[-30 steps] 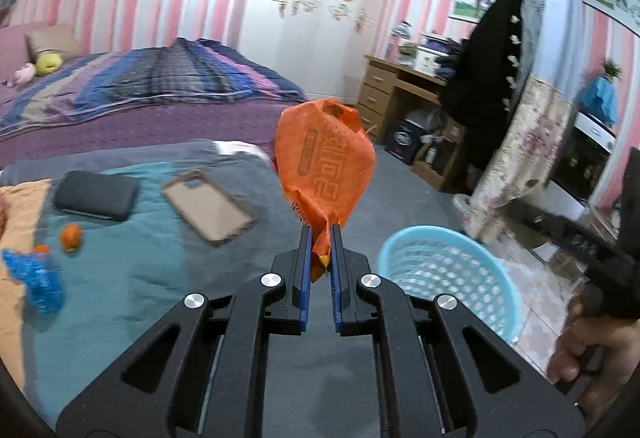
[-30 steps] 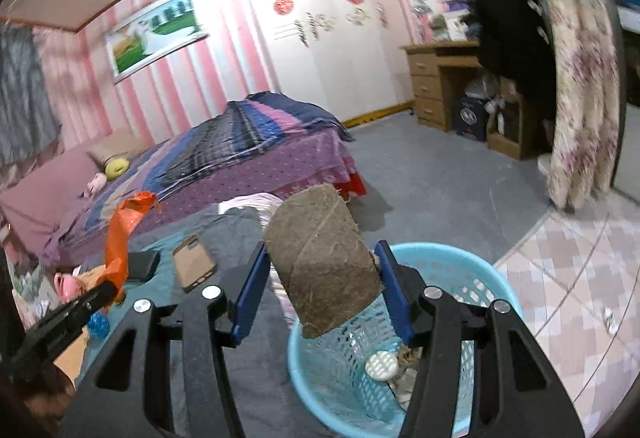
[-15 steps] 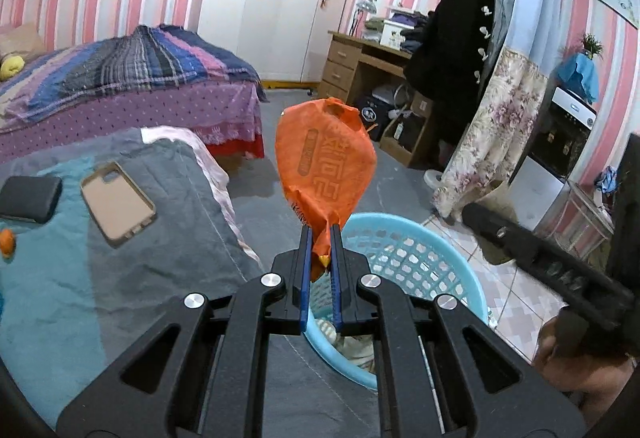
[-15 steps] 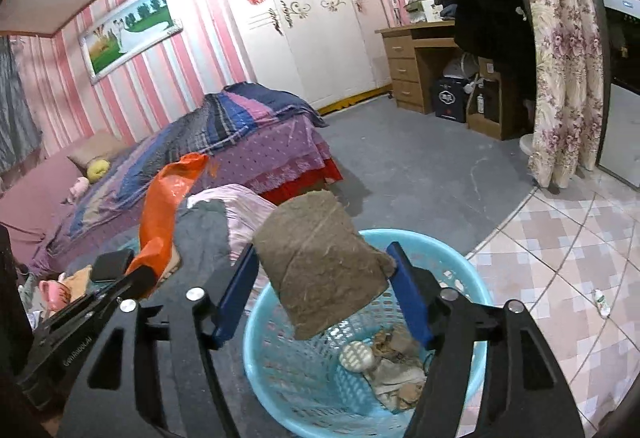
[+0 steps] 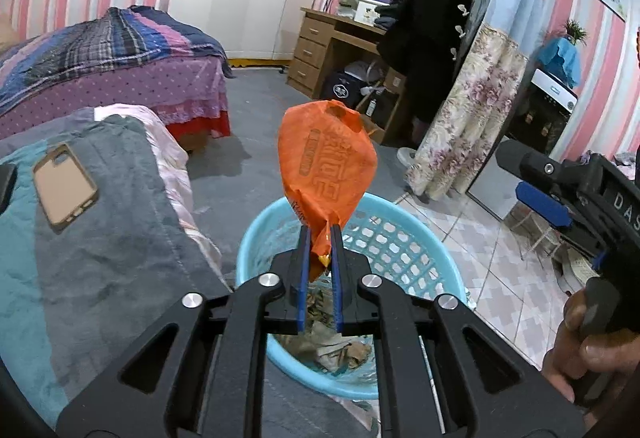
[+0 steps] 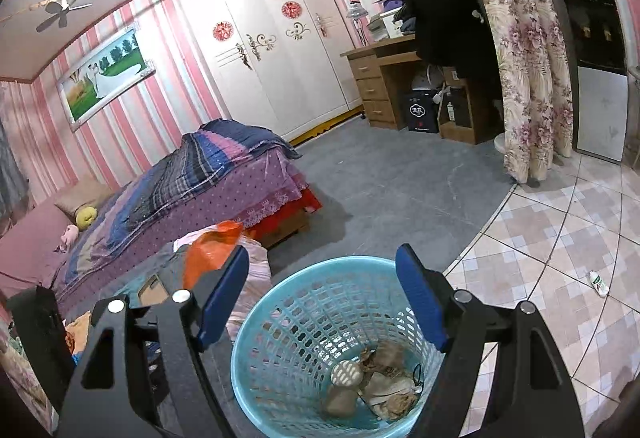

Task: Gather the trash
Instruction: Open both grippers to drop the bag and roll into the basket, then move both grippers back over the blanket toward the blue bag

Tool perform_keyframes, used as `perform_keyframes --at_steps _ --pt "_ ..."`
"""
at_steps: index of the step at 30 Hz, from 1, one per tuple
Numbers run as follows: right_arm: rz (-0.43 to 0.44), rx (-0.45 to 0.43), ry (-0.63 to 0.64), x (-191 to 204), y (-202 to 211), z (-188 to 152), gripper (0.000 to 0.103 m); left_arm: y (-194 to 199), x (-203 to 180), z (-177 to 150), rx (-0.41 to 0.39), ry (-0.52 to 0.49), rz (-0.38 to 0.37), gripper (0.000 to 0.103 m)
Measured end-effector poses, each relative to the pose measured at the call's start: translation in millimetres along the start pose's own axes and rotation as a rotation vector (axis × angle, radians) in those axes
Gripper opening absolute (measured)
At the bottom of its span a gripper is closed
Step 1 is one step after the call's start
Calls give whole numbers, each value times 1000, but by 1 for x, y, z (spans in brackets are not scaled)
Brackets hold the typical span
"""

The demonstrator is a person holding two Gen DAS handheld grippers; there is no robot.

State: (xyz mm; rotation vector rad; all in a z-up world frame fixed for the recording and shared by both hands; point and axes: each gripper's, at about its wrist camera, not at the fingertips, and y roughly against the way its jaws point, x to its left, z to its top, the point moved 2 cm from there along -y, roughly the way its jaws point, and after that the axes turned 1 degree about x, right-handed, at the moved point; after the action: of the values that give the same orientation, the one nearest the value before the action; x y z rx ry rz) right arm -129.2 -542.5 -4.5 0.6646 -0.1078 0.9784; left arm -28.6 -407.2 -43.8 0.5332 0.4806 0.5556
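Note:
My left gripper (image 5: 320,234) is shut on an orange plastic wrapper (image 5: 326,166) and holds it upright over the near rim of a light blue mesh basket (image 5: 404,234). My right gripper (image 6: 322,270) is open and empty, above the same basket (image 6: 288,314). Several brown and beige pieces of trash (image 6: 374,382) lie at the basket's bottom. The orange wrapper (image 6: 208,250) shows at the left in the right wrist view. The right gripper (image 5: 560,194) shows at the right of the left wrist view.
A low bed with a grey and teal blanket (image 5: 100,238) carries a phone (image 5: 64,186) left of the basket. A purple bed (image 6: 200,190) stands behind. A wooden desk (image 6: 384,78), a floral curtain (image 6: 528,70) and tiled floor (image 6: 560,238) lie to the right.
My right gripper opened and let the brown lump of trash fall into the basket. My left gripper carried the orange wrapper to the right, over the basket.

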Motion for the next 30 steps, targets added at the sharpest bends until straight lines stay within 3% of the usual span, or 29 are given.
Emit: perform_keyframes --at_steps 2,4,7,9,11,12,19,25,30 --pt "4 -3 4 -1 2 1 75 -4 0 -1 17 9 -16 32" --pt "1 -10 0 -5 5 2 75 -5 0 -3 12 2 -4 42" --pt "2 -15 -1 -3 6 2 75 -6 0 -5 23 -12 -6 47" --pt "7 -10 -1 -2 5 1 75 -5 0 -5 17 -12 -4 61" --pt "13 -6 7 1 5 1 75 -2 2 -5 10 -6 -1 83" --pt "18 -7 12 2 6 1 75 0 4 -5 4 -2 5 87" --pt "39 -2 41 17 4 -2 75 37 38 -6 -45 24 97 89" --pt "79 16 115 44 1 -10 75 108 102 -14 -115 64 260 89" --pt "150 23 207 92 -1 -30 77 162 157 -13 -176 101 390 91"
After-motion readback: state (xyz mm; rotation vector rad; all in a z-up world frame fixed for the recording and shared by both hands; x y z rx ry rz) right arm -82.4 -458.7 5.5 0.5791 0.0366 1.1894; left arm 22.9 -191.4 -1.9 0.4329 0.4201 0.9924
